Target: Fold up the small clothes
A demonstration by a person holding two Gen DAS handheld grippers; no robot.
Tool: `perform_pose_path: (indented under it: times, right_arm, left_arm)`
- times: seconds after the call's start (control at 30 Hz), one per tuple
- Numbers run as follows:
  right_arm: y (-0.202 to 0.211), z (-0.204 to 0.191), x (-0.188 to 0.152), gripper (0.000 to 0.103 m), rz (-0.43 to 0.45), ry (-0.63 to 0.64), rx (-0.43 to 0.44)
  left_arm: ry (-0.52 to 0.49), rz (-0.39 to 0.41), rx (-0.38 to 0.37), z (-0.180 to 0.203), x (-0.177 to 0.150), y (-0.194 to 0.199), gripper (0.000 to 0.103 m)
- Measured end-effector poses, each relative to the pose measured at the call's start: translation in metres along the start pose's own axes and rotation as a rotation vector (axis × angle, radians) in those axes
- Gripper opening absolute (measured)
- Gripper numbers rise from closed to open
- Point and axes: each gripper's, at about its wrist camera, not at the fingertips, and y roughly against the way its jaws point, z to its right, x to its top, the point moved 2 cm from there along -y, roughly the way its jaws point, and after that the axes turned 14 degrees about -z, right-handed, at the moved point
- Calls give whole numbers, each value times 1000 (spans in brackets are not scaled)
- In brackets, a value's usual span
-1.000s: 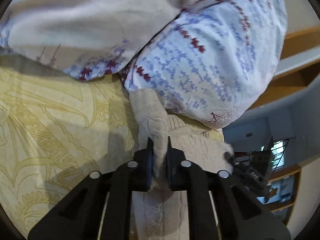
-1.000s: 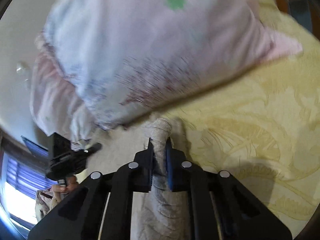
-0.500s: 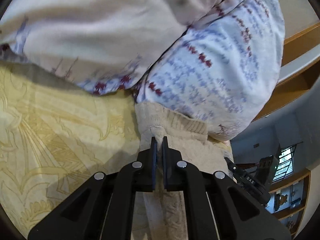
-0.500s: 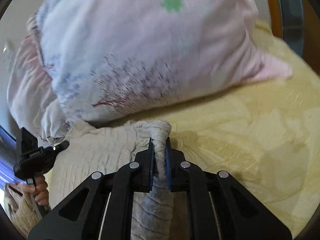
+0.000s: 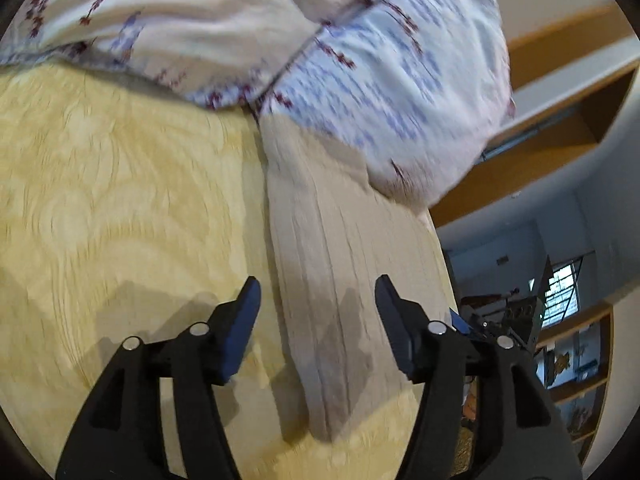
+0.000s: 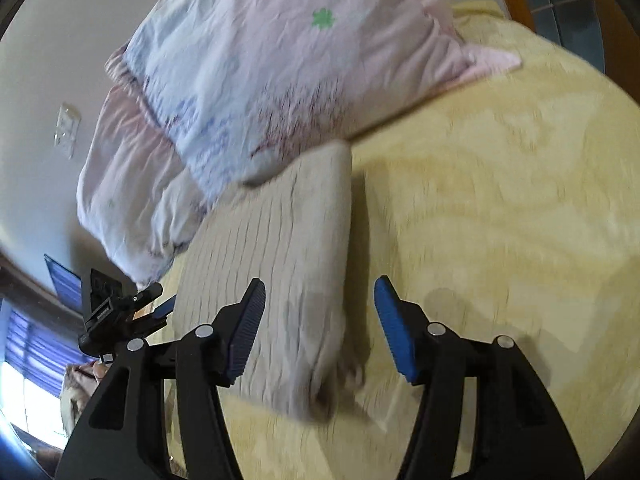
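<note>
Now we are opening both tools, left tool (image 5: pixel 316 296) and right tool (image 6: pixel 320 296), releasing the folded beige garment (image 5: pixel 340 264) lying flat ahead.

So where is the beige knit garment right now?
The beige knit garment lies flat on the yellow bedspread, its far end against the patterned pillow; in both wrist views it sits just ahead of each gripper's opening jaws, unheld.

My bed's yellow patterned cover (image 5: pixel 100 200) lies near; pillows (image 6: pixel 280 72) far, wooden shelves (image 5: pixel 560 128) right, bright window (image 5: pixel 562 292).
</note>
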Motion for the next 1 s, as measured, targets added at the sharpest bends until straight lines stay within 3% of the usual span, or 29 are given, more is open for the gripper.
perform_pose_path:
  times: [0.1, 0.17, 0.23, 0.3, 0.4, 0.47, 0.6, 0.73, 0.87, 1.0]
  right_arm:
    - [-1, -6, -15, 59, -15, 28, -4]
    - [-4, -12, -22, 51, -23, 48, -27]
    - [-11, -16, -25, 16, -30, 70, -49]
    - [-9, -19, -25, 9, 0, 84, -81]
    - [15, -26, -21, 8, 115, 97, -76]
    - [20, -26, -20, 8, 143, 107, -111]
    - [-6, -4, -20, 8, 69, 58, -235]
    - [-20, 9, -25, 8, 50, 22, -246]
    - [-16, 7, -25, 9, 43, 32, -262]
    - [2, -3, -20, 25, 99, 18, -241]
  left_arm:
    - [-22, -13, -1, 6, -17, -12, 62]
    - [-49, -23, 31, 13, -28, -18, 62]
    - [-74, -36, 70, 17, -35, -25, 62]
    - [-78, -43, 84, 16, -39, -25, 62]
    - [-82, -43, 98, 22, -42, -31, 62]
    - [-101, -29, 125, 28, -44, -32, 62]
    - [-132, -4, 211, 35, -46, -36, 67]
    - [-153, -20, 292, 38, -50, -45, 71]
    - [-156, -21, 325, 37, -51, -50, 75]
    - [-146, -16, 328, 36, -51, -48, 75]
